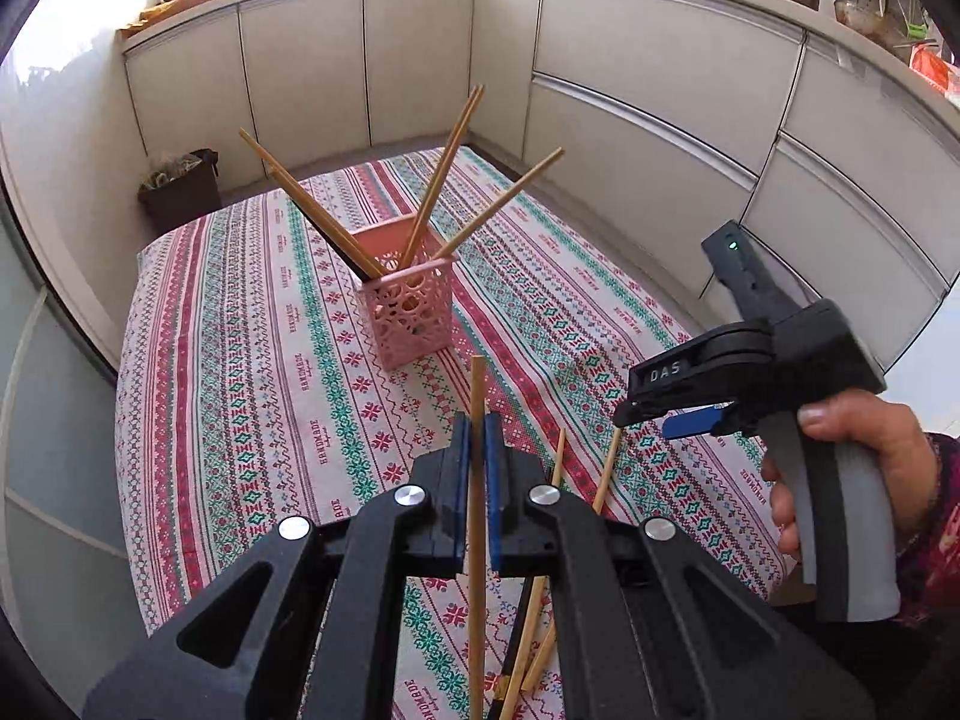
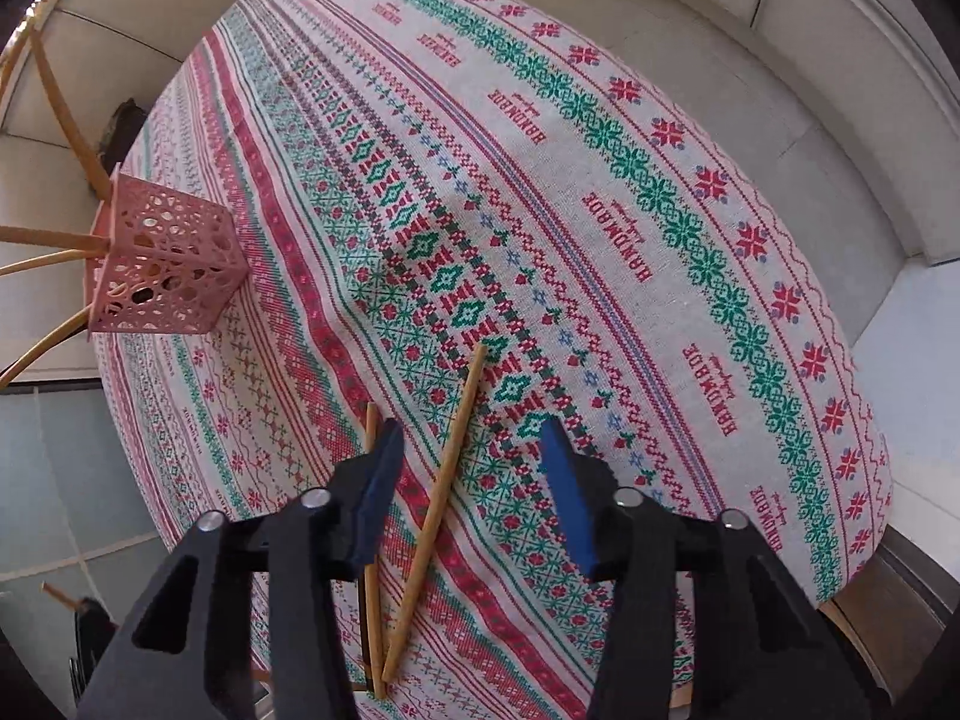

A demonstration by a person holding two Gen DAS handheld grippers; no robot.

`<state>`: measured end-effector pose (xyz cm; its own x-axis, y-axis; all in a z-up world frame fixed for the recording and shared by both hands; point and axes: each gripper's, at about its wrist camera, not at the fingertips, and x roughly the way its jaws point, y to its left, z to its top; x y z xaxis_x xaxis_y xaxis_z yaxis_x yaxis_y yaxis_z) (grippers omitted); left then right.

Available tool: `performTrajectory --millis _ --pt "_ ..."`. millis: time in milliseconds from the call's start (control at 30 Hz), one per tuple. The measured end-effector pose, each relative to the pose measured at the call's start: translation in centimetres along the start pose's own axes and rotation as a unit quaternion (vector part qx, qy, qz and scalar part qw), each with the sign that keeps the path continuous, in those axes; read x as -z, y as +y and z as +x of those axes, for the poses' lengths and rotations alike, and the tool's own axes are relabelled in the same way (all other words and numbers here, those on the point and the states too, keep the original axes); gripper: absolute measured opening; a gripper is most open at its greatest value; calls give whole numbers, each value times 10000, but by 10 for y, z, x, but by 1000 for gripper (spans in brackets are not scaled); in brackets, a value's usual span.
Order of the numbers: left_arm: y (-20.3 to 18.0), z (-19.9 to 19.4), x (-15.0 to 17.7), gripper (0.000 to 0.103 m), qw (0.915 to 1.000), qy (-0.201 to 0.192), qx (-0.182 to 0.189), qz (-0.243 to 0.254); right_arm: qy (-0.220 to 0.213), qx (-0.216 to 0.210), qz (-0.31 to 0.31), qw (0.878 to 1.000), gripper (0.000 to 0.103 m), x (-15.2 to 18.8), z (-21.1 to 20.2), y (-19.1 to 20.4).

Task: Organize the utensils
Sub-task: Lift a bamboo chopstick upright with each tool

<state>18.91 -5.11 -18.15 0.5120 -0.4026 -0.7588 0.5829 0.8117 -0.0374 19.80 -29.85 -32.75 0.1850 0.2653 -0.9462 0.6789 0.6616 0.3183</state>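
Note:
A pink lattice holder (image 1: 411, 312) (image 2: 165, 264) stands mid-table with several wooden chopsticks (image 1: 441, 180) leaning out of it. My left gripper (image 1: 477, 426) is shut on one wooden chopstick (image 1: 477, 570), held upright above the near part of the table. My right gripper (image 1: 645, 423) (image 2: 471, 426) points steeply down at the cloth, its blue pads apart. A loose chopstick (image 2: 441, 492) lies on the cloth between its fingers, untouched. A second loose chopstick (image 2: 372, 540) lies under the right gripper's left finger. Both loose sticks (image 1: 607, 468) show beside my left fingers.
A patterned red, green and white tablecloth (image 1: 252, 360) (image 2: 600, 180) covers the table. Pale cabinets (image 1: 630, 90) wrap the back and right sides. A dark bin (image 1: 180, 186) stands past the far left corner. A person's hand (image 1: 864, 450) grips the right gripper's handle.

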Motion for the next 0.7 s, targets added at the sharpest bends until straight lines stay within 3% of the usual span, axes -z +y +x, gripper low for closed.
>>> performTrajectory --millis 133,233,267,300,433,567,700 --pt "8 -12 -2 4 9998 -172 39 -83 211 137 233 9994 34 1 22 10" --pt "14 -16 -2 4 9996 -235 4 -144 23 344 151 9993 33 6 27 26" --pt "15 -17 -2 4 9996 -237 -9 -153 -115 390 199 9990 28 6 26 29" --pt "14 -20 -1 4 9996 -253 -41 -145 -186 494 232 9983 10 6 27 31" --pt "19 -25 2 4 9992 -317 -76 -221 -481 300 184 9982 6 10 27 32" --pt "27 -27 5 4 9976 -446 4 -523 -1367 -377 -91 9899 6 35 2 17" --pt "22 -43 5 4 9941 -914 -53 -583 -2427 -849 -917 9620 6 76 -49 24"
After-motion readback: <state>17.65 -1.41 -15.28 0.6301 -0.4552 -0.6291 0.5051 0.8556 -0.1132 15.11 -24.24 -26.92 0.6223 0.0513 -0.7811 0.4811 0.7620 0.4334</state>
